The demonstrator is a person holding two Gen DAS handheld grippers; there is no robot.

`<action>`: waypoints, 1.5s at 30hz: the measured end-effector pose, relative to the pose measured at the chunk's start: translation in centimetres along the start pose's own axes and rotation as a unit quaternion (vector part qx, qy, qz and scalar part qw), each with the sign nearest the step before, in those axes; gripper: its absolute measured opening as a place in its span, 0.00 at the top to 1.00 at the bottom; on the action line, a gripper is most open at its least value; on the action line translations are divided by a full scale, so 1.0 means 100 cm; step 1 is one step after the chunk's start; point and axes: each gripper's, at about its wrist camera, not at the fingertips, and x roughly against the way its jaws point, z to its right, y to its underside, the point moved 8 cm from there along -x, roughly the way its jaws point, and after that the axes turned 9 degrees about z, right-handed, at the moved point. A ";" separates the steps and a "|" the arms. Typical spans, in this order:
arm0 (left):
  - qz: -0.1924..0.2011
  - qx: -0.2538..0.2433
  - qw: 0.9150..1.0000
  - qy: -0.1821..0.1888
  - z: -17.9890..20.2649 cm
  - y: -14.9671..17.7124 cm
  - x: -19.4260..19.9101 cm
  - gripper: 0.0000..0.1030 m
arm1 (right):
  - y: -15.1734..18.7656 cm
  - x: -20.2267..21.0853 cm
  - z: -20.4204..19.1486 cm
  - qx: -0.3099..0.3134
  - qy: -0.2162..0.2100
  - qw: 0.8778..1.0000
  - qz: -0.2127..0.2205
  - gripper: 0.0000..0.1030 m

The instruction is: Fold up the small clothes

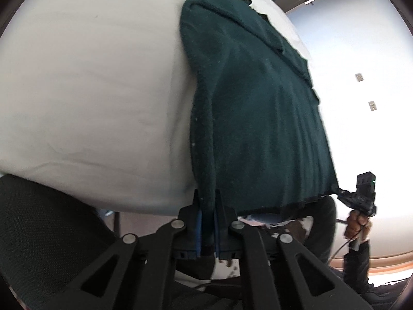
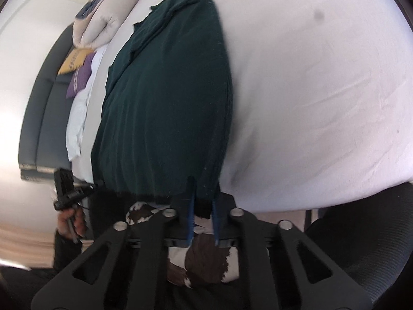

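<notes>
A dark green collared garment (image 1: 258, 103) lies lengthwise on a white sheet, and its near hem hangs over the front edge. My left gripper (image 1: 207, 201) is shut on the hem's left corner, with cloth pinched between the blue pads. In the right wrist view the same garment (image 2: 167, 90) runs away from me, and my right gripper (image 2: 204, 196) is shut on the hem's right corner. Each view also shows the other gripper at the side: the right gripper (image 1: 340, 191) and the left gripper (image 2: 99, 183), each held by a hand and nipping its corner.
The white sheet (image 1: 90, 77) spreads wide on both sides of the garment. A dark blue sofa (image 2: 46, 118) holds beige (image 2: 98, 20), yellow (image 2: 73, 60), purple (image 2: 80, 77) and white (image 2: 77, 118) cloth items. A black mesh chair (image 1: 38, 232) stands near the front edge.
</notes>
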 end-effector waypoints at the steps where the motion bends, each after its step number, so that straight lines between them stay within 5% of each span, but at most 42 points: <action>1: 0.002 0.005 1.000 0.011 0.003 0.000 0.002 0.94 | -0.002 0.002 -0.005 0.007 -0.003 1.000 0.004 0.93; 9: 0.063 0.047 0.989 0.124 0.039 -0.030 0.036 0.94 | -0.040 0.015 -0.041 0.024 -0.040 0.997 0.056 0.94; 16: 0.139 0.098 0.964 0.204 0.054 -0.091 0.067 0.94 | -0.106 0.017 -0.089 0.045 -0.078 0.990 0.107 0.94; 23: 0.181 0.123 0.948 0.230 0.057 -0.152 0.068 0.94 | -0.185 -0.002 -0.100 0.028 -0.065 0.987 0.148 0.94; 31: 0.200 0.144 0.940 0.237 0.061 -0.231 0.043 0.94 | -0.276 -0.034 -0.107 0.036 -0.026 0.982 0.182 0.94; 39: 0.205 0.174 0.935 0.231 0.052 -0.310 0.004 0.94 | -0.357 -0.086 -0.104 0.035 0.015 0.980 0.198 0.94; 45: 0.204 0.186 0.941 0.195 0.034 -0.361 -0.035 0.94 | -0.416 -0.130 -0.090 0.023 0.039 0.978 0.203 0.94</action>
